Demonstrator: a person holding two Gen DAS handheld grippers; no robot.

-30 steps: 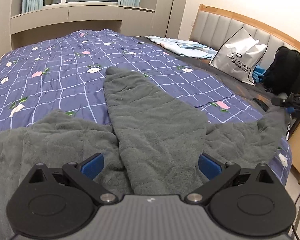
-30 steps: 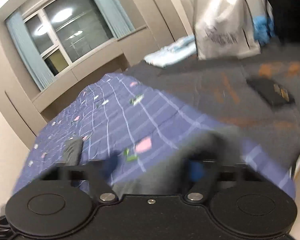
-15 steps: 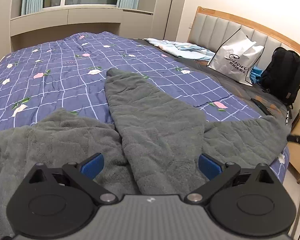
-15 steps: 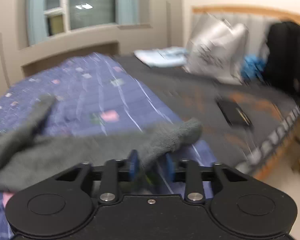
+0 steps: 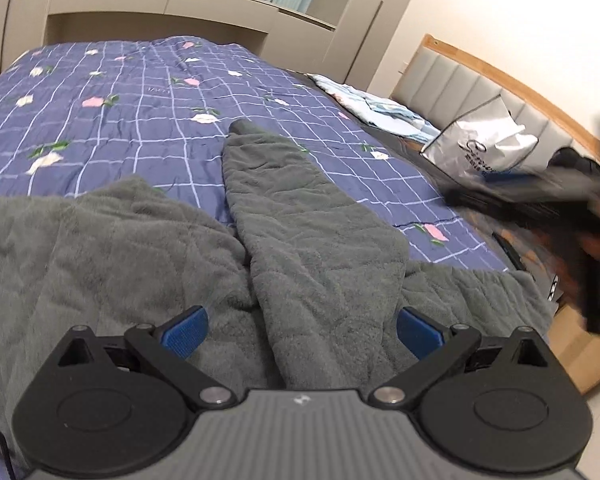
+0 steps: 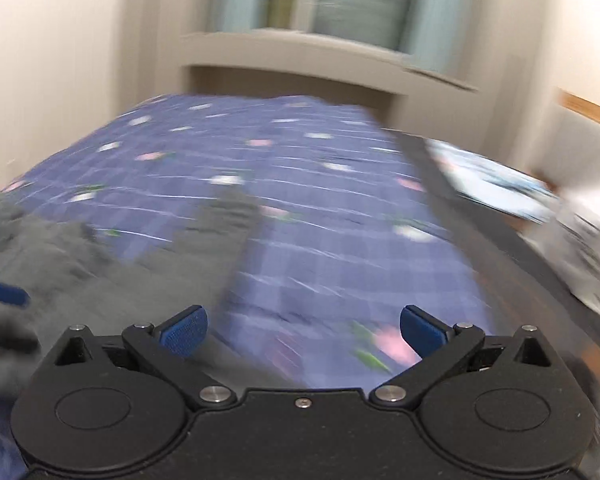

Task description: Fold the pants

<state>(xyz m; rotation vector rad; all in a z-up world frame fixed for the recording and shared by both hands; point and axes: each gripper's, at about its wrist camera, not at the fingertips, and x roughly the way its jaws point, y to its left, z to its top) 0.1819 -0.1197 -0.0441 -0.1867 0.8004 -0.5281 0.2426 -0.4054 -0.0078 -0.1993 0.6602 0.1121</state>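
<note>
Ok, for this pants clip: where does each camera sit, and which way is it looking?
Left wrist: on the left gripper, looking down over the grey pants on the quilt toward the window; its blue fingers stand open, the blurred right gripper at right.
Right wrist: on the right gripper, blurred, facing across the quilt to the window; fingers open, empty.
Shared: pants, quilt, window.

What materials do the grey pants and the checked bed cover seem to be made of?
Grey pants: probably plush fleece; the surface looks fuzzy, matte and thick. Checked bed cover: likely smooth woven cotton or similar, printed with flowers; it lies flat with fine creases.
</note>
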